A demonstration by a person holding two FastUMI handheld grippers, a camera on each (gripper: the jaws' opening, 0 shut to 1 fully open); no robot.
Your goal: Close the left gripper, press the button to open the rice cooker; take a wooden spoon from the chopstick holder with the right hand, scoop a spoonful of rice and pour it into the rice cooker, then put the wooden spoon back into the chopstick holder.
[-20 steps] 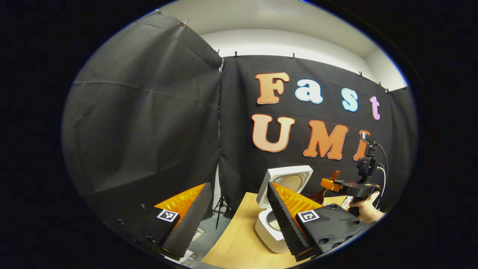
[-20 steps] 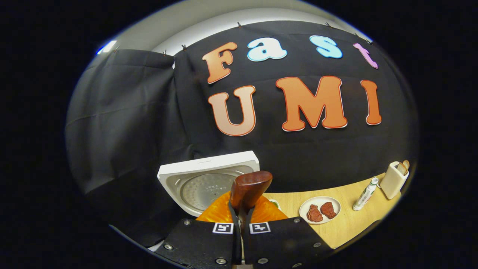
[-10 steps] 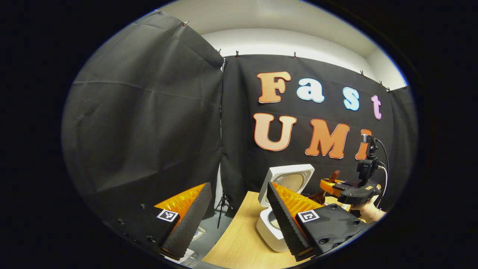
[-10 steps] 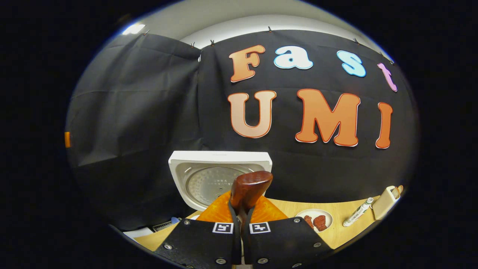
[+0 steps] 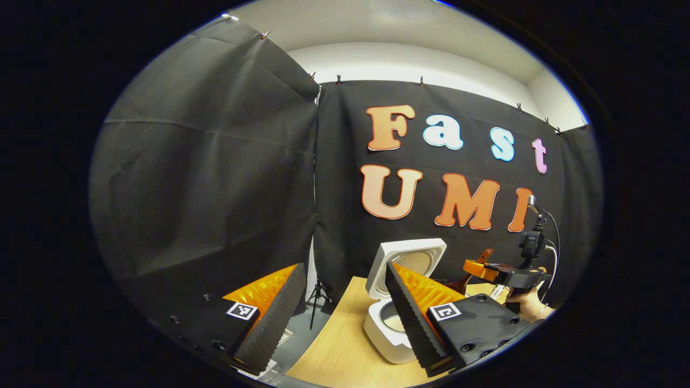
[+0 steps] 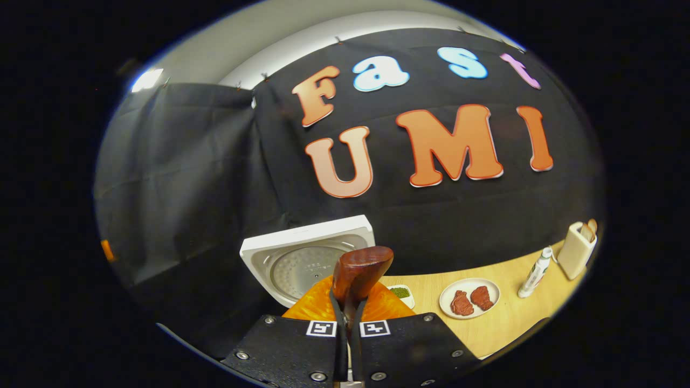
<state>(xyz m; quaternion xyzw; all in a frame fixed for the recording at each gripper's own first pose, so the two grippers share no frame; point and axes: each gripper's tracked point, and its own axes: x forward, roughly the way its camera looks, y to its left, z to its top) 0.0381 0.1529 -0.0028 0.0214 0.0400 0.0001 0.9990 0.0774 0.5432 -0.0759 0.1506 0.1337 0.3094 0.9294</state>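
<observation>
Now right gripper (image 6: 347, 328) clenched on wooden spoon (image 6: 360, 272), rice cooker (image 6: 304, 258) lid raised just beyond; left gripper (image 5: 345, 318) released, fingers spread wide, cooker ahead.

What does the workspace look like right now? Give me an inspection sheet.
Surface: wooden table.
Job's things: rice cooker with lid up; wooden spoon in right gripper; chopstick holder at far right.
Clutter: plate of meat, small dish of greens, bottle.
Grippers: left gripper open, holding nothing; right shut on spoon.
Cables: one on right gripper.
Surroundings: black cloth walls.
</observation>
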